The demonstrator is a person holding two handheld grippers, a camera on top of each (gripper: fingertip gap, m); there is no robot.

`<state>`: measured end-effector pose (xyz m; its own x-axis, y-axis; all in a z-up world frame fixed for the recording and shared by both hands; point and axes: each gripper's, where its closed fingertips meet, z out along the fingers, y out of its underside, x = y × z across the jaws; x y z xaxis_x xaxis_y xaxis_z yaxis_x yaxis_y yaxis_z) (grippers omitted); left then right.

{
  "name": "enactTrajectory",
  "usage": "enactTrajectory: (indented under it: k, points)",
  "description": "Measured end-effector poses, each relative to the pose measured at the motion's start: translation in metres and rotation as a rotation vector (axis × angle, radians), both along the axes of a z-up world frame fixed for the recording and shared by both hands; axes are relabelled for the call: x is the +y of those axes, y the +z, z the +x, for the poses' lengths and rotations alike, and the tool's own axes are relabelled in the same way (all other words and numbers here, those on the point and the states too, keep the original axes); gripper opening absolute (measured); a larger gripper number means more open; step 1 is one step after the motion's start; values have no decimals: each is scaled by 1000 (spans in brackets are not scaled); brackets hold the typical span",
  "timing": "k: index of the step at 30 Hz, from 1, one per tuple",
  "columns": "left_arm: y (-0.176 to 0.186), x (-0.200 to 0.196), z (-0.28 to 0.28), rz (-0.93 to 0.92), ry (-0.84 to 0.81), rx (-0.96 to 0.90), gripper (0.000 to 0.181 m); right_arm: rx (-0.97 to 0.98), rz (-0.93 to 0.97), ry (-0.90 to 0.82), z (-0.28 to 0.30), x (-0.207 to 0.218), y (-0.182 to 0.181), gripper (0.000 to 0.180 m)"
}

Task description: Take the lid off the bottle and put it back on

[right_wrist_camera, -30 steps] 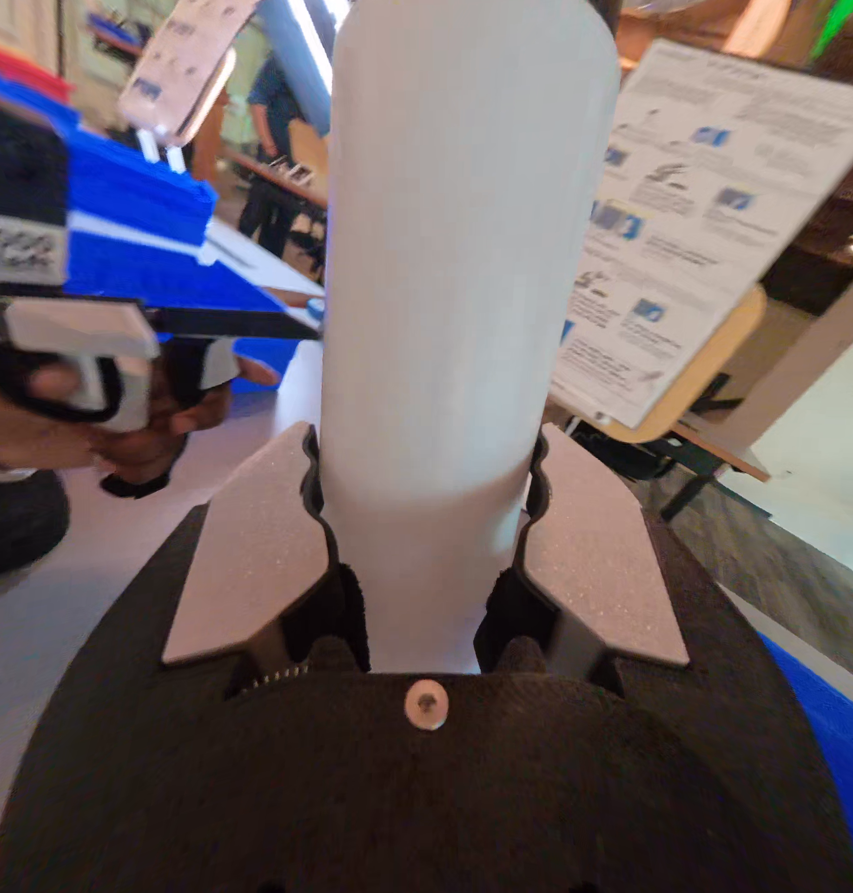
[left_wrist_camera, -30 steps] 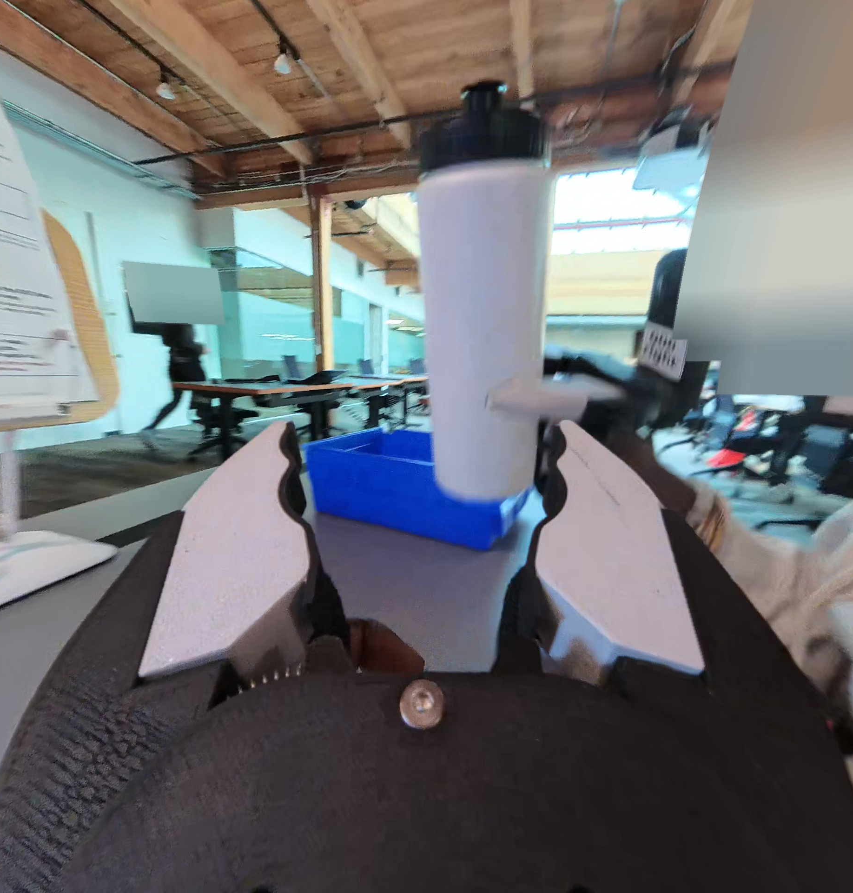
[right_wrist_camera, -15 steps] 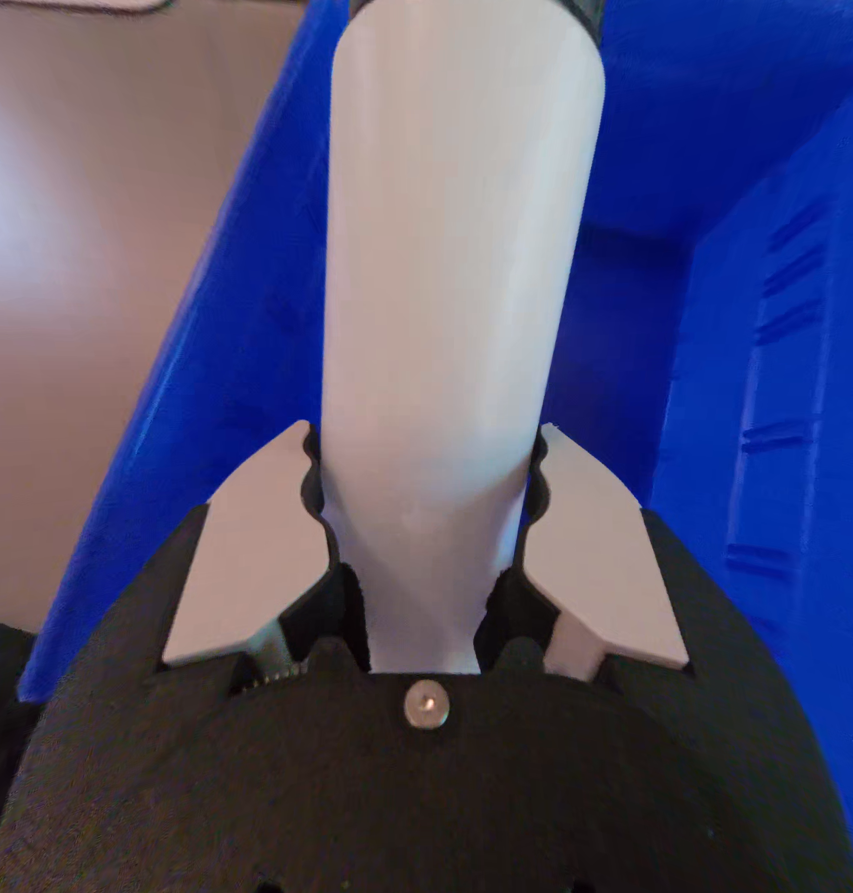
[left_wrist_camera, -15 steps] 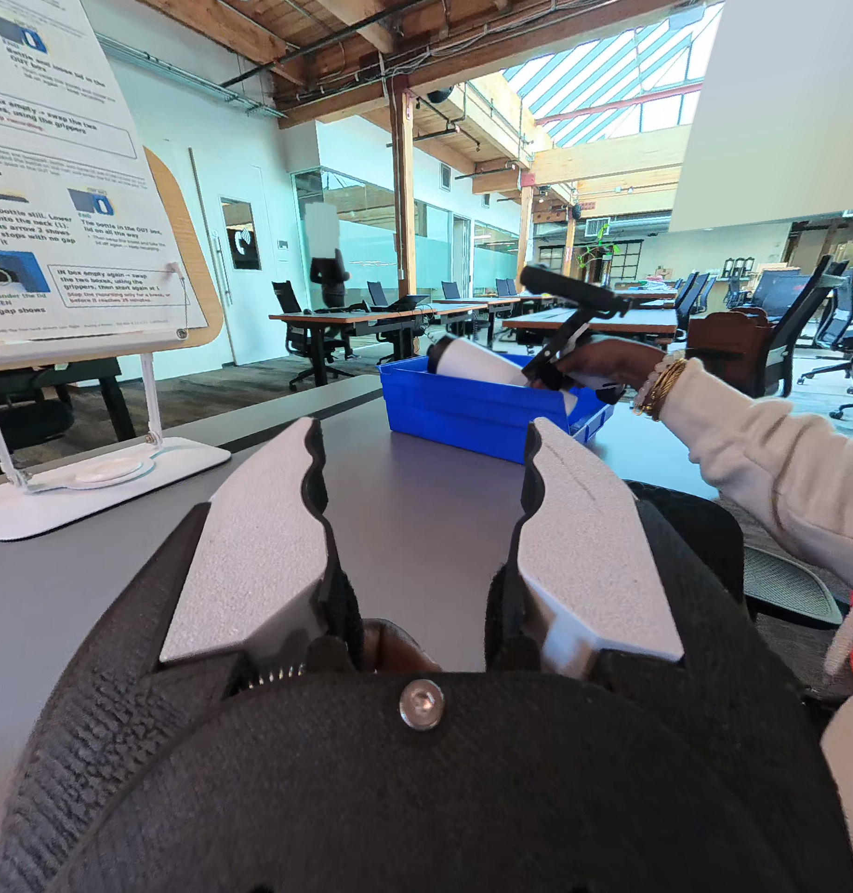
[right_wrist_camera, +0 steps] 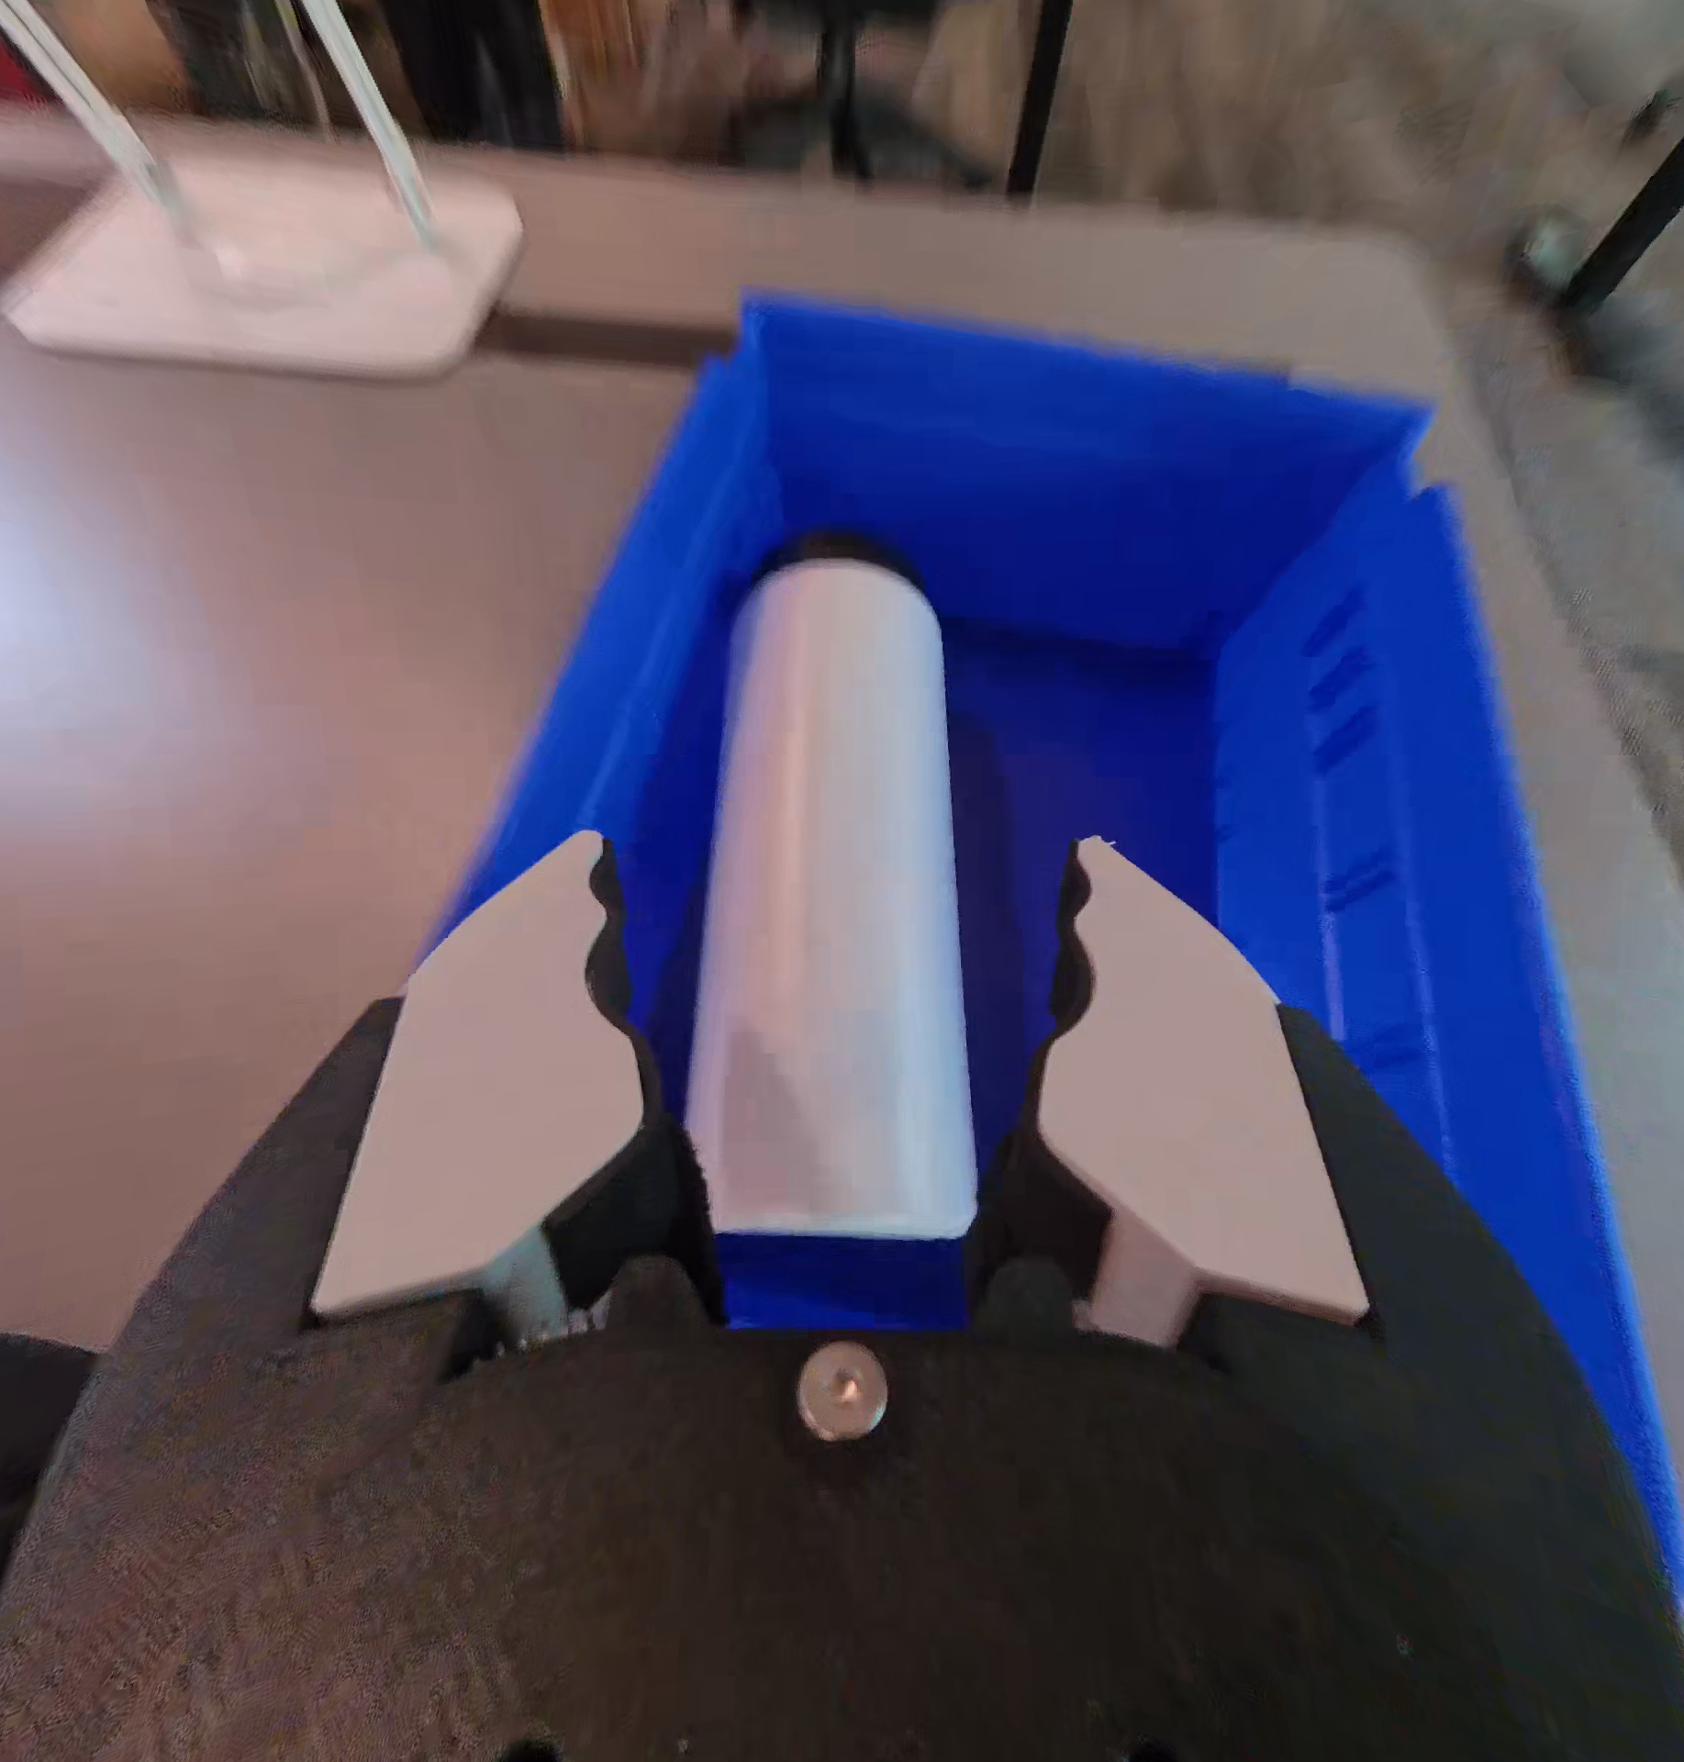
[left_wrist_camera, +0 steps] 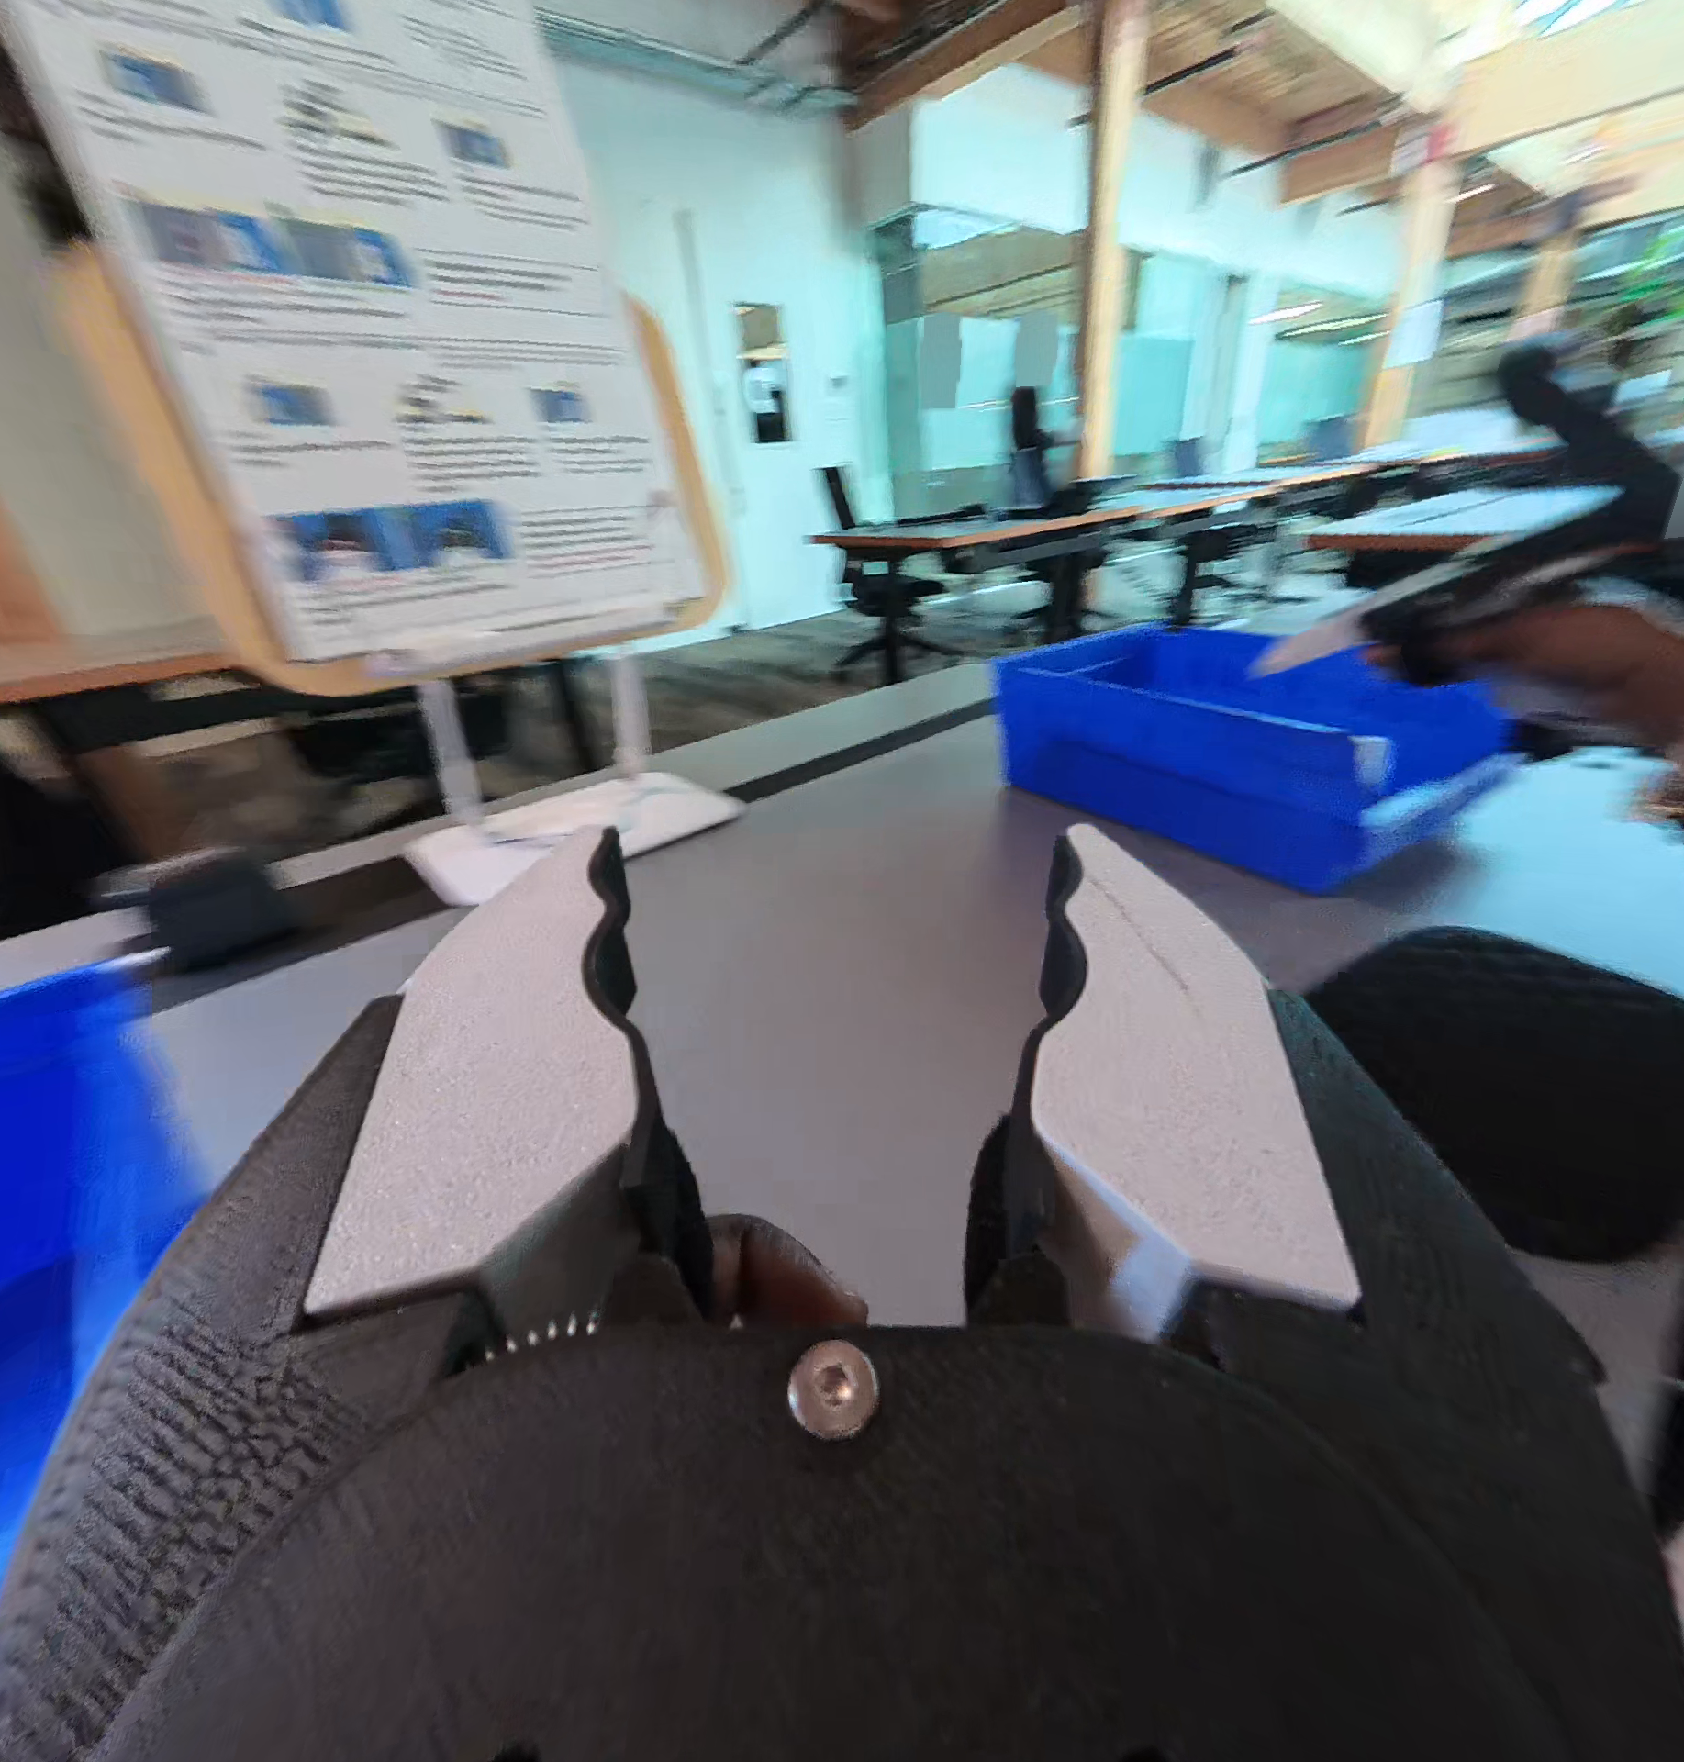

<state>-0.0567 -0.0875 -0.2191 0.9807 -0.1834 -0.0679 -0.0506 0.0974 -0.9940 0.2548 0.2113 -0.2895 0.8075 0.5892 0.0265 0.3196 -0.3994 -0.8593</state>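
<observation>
In the left wrist view, the left gripper (left_wrist_camera: 833, 939) stood wide apart and empty over the grey counter (left_wrist_camera: 847, 1030). Two blue plastic bins showed: one at right (left_wrist_camera: 1200, 753), one at the left edge (left_wrist_camera: 46, 1125). A printed instruction board (left_wrist_camera: 361, 315), blurred, filled the upper left.

In the right wrist view, the right gripper (right_wrist_camera: 838, 939) gaped, holding nothing. One white cylindrical bottle (right_wrist_camera: 833, 906) lay in the blue bin (right_wrist_camera: 1343, 763), long axis running up the frame, its black lid (right_wrist_camera: 842, 548) at the far end.

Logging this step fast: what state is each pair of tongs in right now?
Left tongs: open, holding nothing, above the grey table.
Right tongs: open, the white bottle lying released in the blue bin.
</observation>
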Motion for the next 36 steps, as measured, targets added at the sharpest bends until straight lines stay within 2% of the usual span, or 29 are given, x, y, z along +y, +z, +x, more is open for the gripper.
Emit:
enactTrajectory:
  k: [4,7,12,14,15,16,17,18,19,25,36]
  points:
    - [1,-47,-84,-23,413,88,83,123,283,59,-7,-51,43,80]
    - [-26,-71,-128,-149,573,106,82,74,257,160,-22,-84,30,79]
    - [-80,-67,-144,-391,560,50,78,31,60,218,-51,-92,-7,81]
    - [-95,-62,-146,-452,551,43,62,-76,15,186,-48,-88,-29,77]
    - [-100,-59,-145,-468,526,35,48,-130,11,177,-45,-86,-38,67]
    - [-101,-55,-140,-463,492,21,30,-162,19,194,-46,-86,-43,48]
    - [-101,-52,-138,-455,487,10,25,-175,39,203,-48,-85,-44,38]
    - [-101,-51,-139,-451,503,17,23,-192,69,180,-46,-81,-43,25]
    - [-101,-50,-140,-448,521,35,21,-203,82,179,-47,-80,-43,21]
    - [-100,-47,-143,-442,556,41,19,-317,138,224,-63,-85,-44,21]
    - [-99,-43,-146,-422,575,59,19,-225,143,404,-158,-129,-42,25]
